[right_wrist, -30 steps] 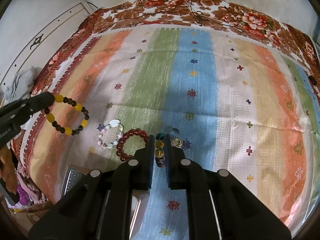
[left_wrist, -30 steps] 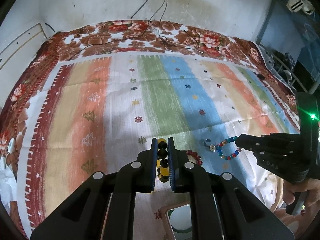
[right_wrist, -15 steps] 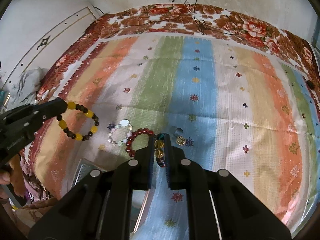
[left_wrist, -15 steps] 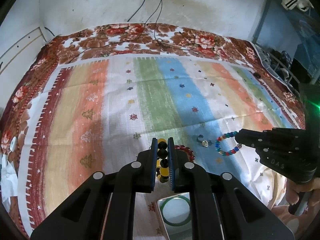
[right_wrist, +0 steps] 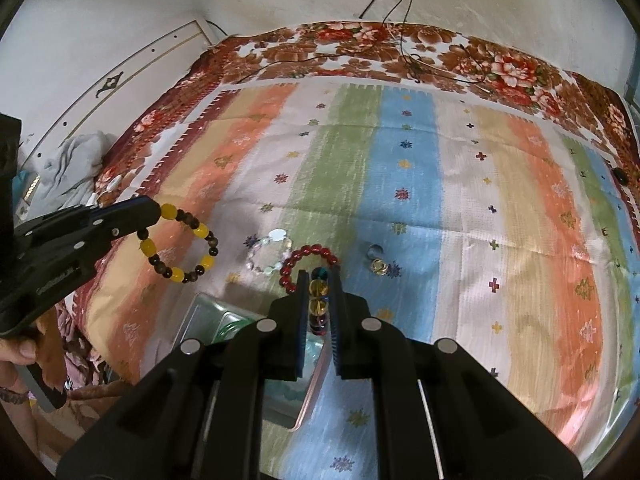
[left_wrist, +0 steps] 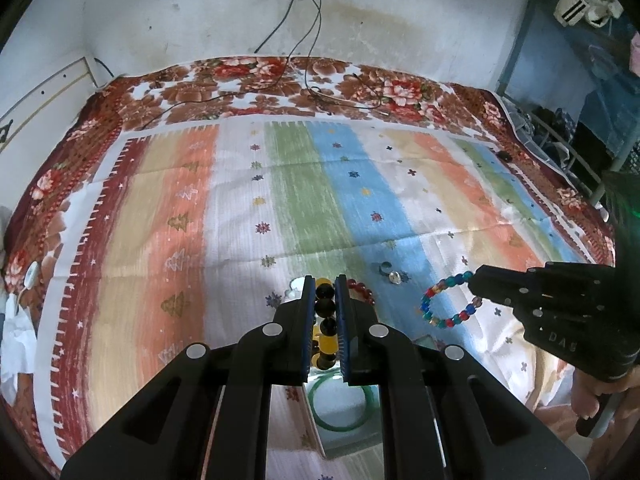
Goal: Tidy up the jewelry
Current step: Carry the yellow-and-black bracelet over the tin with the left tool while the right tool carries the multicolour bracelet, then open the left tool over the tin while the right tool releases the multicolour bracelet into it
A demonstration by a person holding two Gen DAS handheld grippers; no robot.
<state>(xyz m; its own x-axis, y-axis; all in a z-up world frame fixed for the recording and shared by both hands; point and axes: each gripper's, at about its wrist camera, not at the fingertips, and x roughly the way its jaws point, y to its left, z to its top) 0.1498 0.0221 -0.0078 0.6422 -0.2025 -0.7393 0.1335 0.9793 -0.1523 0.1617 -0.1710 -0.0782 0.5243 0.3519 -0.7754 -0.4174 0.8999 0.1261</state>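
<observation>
**Left wrist view: two bracelets held aloft above the tray**

Left wrist view: the left gripper (left_wrist: 325, 294) is seen pressed together on the yellow-and-black bracelet (left_wrist: 325, 300), whose beads are pinched between the fingers while the loop hangs below them. In the right wrist view the right gripper (right_wrist: 319, 286) is likewise clamped on the multicoloured bracelet (right_wrist: 319, 294), with amber and dark beads caught in the narrow gap. Each held bracelet is shown whole only from the opposite camera, dangling clear of the striped cloth (left_wrist: 360, 208).

Beneath both grippers the tray (right_wrist: 208, 312) is largely covered by the finger bodies; only a corner and one edge are visible, and a green bangle (left_wrist: 340, 408) is made out inside it. The red bead bracelet (right_wrist: 308, 258) is partly cut off by the right fingers, and the pale bracelet (right_wrist: 268, 254) lies just beside it on the cloth. Two small rings (right_wrist: 376, 262) rest near them, too small to be described further.

Compared with one second ago, more of the tray and bangle is exposed under the left gripper, and both bracelets are carried higher over the cloth.
</observation>
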